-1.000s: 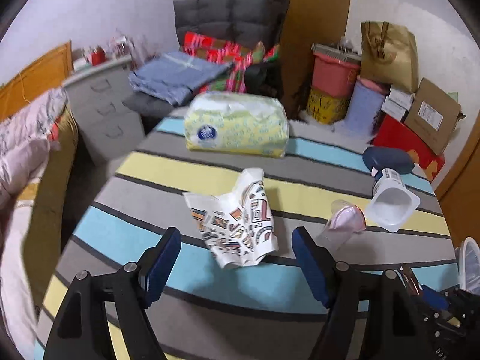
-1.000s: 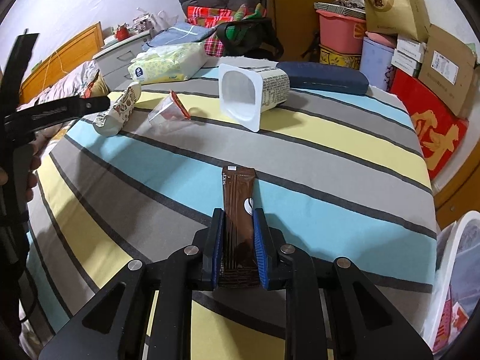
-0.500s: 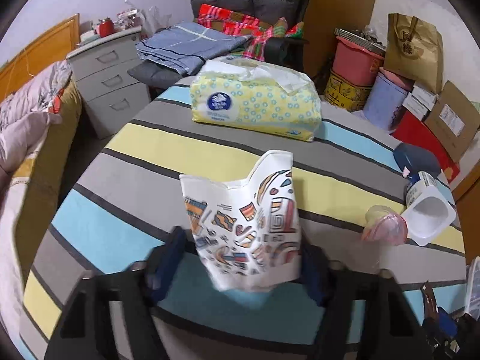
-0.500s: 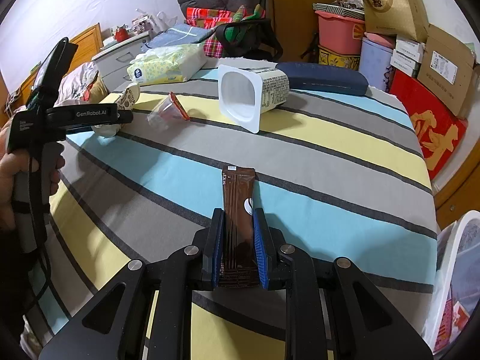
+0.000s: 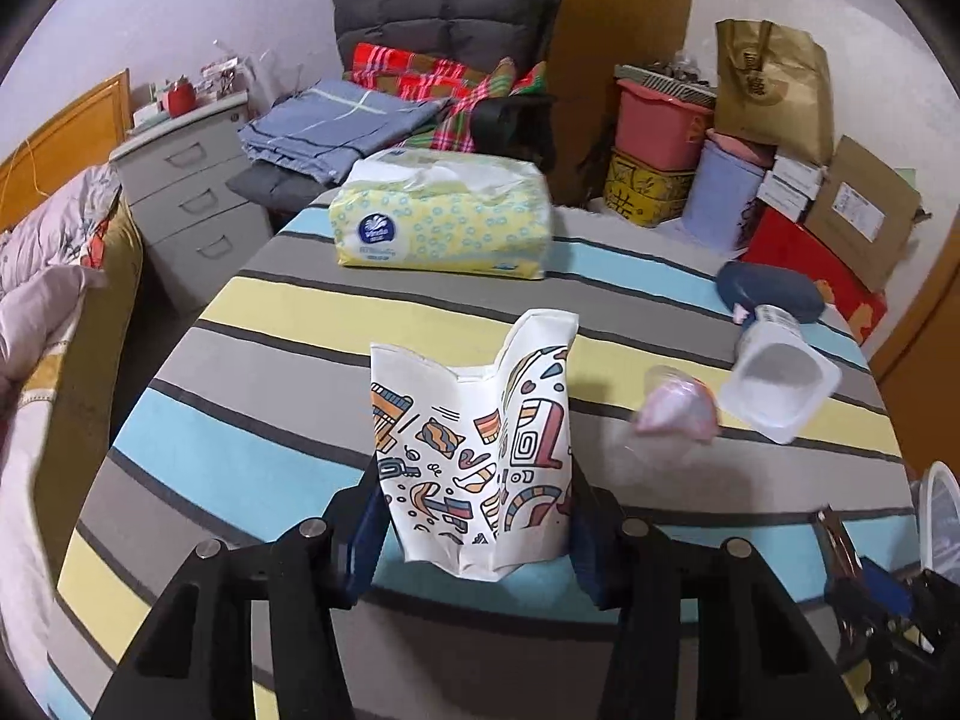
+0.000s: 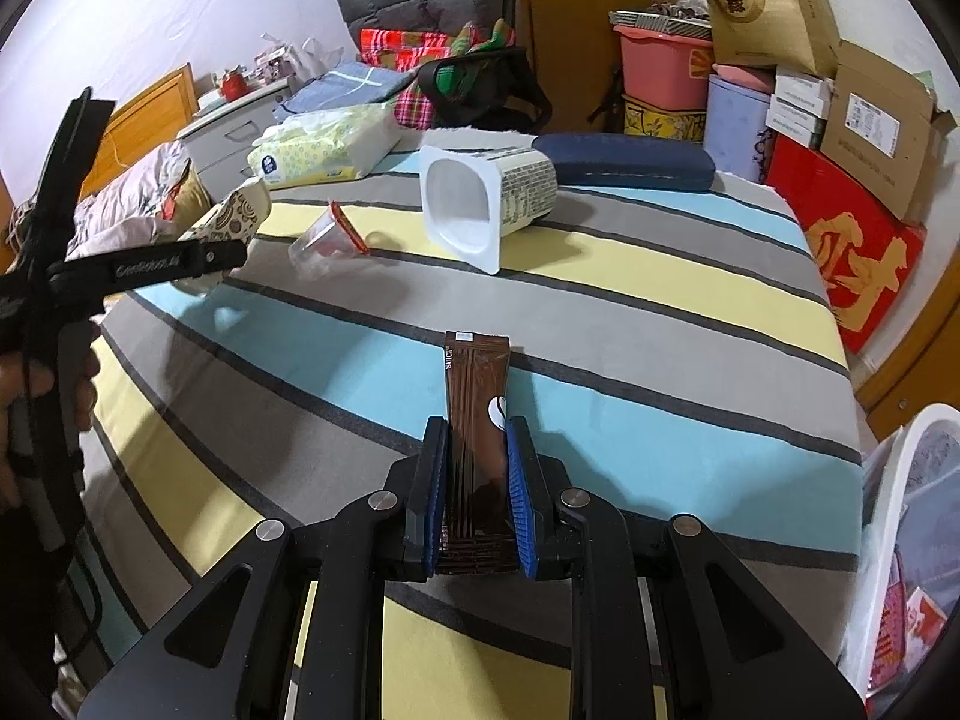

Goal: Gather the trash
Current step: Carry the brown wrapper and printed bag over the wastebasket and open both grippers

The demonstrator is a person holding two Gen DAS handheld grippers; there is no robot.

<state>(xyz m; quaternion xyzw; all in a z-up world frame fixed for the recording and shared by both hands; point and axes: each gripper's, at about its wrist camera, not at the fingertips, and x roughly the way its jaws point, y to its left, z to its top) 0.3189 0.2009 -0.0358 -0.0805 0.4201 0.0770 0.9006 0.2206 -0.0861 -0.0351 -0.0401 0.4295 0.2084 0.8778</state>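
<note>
My left gripper [image 5: 474,516] is shut on a crushed white paper cup [image 5: 474,450] with a colourful print and holds it above the striped table [image 5: 270,312]. The cup also shows in the right wrist view [image 6: 237,213], in the left gripper [image 6: 198,258]. My right gripper [image 6: 477,462] is shut on a brown snack wrapper [image 6: 477,384] just above the table. A white yoghurt tub [image 6: 480,204] lies on its side, and a small clear plastic cup [image 6: 327,237] with a red rim lies left of it. Both also show in the left wrist view, the tub [image 5: 780,378] and the plastic cup [image 5: 678,408].
A yellow tissue pack [image 5: 444,222] and a dark blue case [image 6: 624,159] lie at the table's far side. A white bin [image 6: 900,540] holding trash stands off the right edge. Boxes and tubs [image 6: 840,114] stand at the back right, a bed [image 5: 42,300] on the left.
My left gripper moved forward around the paper cup, shut on it and lifted it off the table. My right gripper has kept its hold on the brown wrapper, barely moving.
</note>
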